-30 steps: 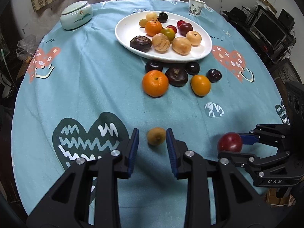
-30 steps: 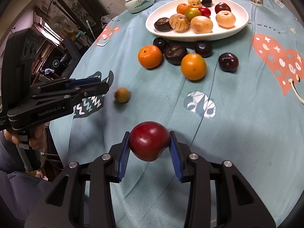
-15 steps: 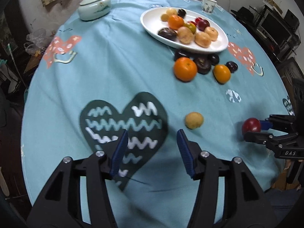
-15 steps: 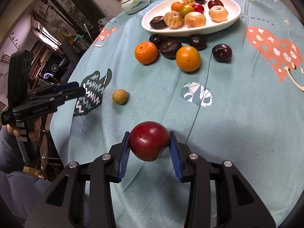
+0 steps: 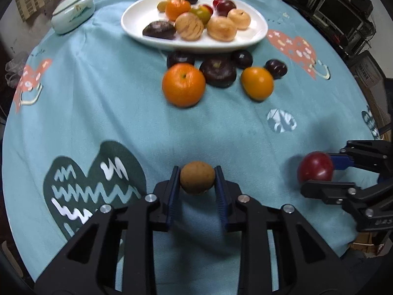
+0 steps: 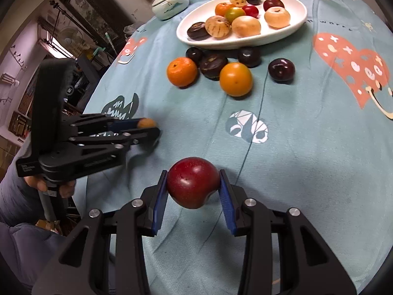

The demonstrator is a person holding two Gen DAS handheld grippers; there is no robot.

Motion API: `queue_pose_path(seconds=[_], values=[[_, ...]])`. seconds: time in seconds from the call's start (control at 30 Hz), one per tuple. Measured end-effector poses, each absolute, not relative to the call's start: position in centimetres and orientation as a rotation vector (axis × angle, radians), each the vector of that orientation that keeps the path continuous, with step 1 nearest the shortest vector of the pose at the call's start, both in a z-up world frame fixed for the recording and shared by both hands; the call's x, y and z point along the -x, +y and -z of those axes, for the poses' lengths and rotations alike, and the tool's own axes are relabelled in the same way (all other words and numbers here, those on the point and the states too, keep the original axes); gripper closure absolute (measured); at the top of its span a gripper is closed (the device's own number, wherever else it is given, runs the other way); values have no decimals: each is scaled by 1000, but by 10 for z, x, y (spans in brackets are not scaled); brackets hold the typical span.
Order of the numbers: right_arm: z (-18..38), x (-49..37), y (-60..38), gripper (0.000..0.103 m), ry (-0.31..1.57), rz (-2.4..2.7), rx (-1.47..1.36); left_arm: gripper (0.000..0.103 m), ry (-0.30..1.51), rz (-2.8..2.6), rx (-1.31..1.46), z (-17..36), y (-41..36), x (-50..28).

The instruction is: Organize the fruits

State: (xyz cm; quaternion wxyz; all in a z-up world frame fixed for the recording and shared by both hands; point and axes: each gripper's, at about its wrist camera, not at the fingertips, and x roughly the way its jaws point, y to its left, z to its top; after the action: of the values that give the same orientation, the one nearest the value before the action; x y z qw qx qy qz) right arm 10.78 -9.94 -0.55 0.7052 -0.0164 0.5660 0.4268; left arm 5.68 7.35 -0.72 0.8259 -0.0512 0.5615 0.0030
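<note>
With the left claw point(image 5: 197, 180) clamped on a small brown fruit point(image 5: 197, 177) and the right claw point(image 6: 193, 189) clamped on a red plum point(image 6: 193, 185) above the bench point(image 5: 122, 113), either round fruit could slip free and roll before reaching the crowded white plate point(image 5: 137, 17).

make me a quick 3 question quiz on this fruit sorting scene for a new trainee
1. True or false: the left gripper is shut on the small brown fruit.
2. Which fruit does the right gripper hold? A) an orange B) the red apple C) a dark plum
3. Fill in: the two orange fruits, the large one and the smaller one, lie on the ____, not on the white plate.

Key
1. True: both pads press its sides.
2. B.
3. Tablecloth; they sit in front of the plate among dark fruits.
</note>
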Motion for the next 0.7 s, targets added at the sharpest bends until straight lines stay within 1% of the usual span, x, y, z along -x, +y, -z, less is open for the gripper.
queue_pose_path(seconds=[0.13,0.3,0.43,0.53,0.57,0.6,0.63,0.7], values=[[-13,-132,-88,63,1197,-958,66,75,1104,10,112,-28,75,-81],[-60,-194,-62,63,1020,-922,100,75,984,-36,96,-70,84,-147],[-75,-242,-35,63,923,-862,159,75,976,-111,105,-75,93,-209],[-62,-271,-16,61,937,-819,218,73,1013,-150,120,-63,104,-242],[-55,-281,-10,61,957,-800,238,56,1021,-164,119,-58,106,-250],[-50,-289,-7,60,967,-773,263,44,1029,-178,115,-54,107,-258],[-44,-295,-5,60,964,-756,297,41,1036,-194,112,-49,110,-261],[-42,-300,-7,60,958,-743,300,40,1050,-203,134,-42,116,-261]])
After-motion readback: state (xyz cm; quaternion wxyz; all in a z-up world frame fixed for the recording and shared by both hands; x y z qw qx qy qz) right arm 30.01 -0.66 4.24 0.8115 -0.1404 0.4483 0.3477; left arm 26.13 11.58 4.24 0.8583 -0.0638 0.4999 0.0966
